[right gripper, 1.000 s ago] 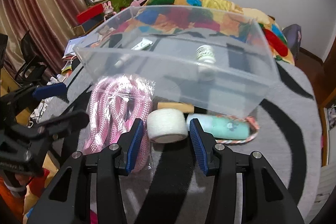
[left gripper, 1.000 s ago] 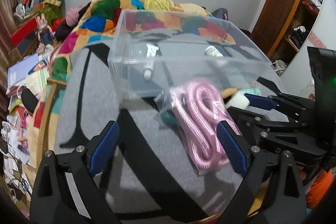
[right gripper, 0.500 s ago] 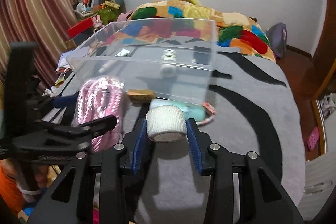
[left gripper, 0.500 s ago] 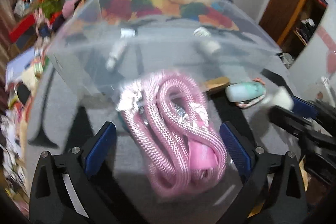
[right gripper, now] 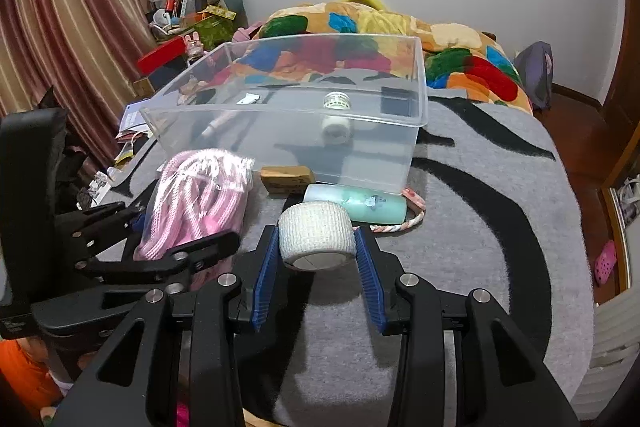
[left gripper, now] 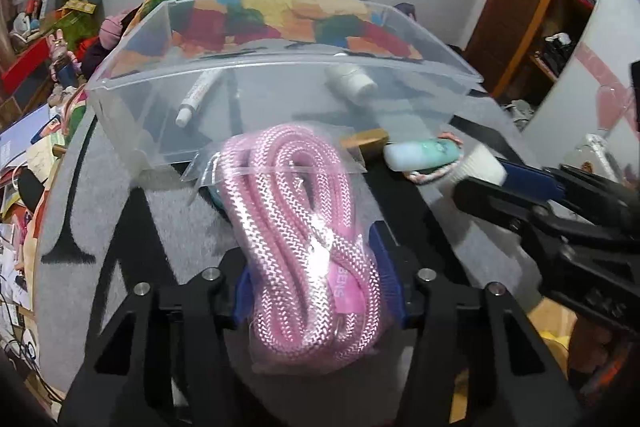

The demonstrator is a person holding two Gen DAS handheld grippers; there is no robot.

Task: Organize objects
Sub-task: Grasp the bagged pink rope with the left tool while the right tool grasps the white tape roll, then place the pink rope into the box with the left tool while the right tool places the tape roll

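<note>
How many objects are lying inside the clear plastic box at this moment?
2, as far as can be seen. A white tube lies at the left of the clear box, and a small white bottle lies nearer the middle.

A clear bin [right gripper: 288, 115] sits on the rug-covered surface [right gripper: 500, 227], a tube [left gripper: 196, 99] and small jar [right gripper: 337, 102] inside; before it lie a bagged rope [left gripper: 304, 239], block [right gripper: 286, 179] and bottle [right gripper: 356, 209], a quilt [right gripper: 440, 43] behind.
</note>
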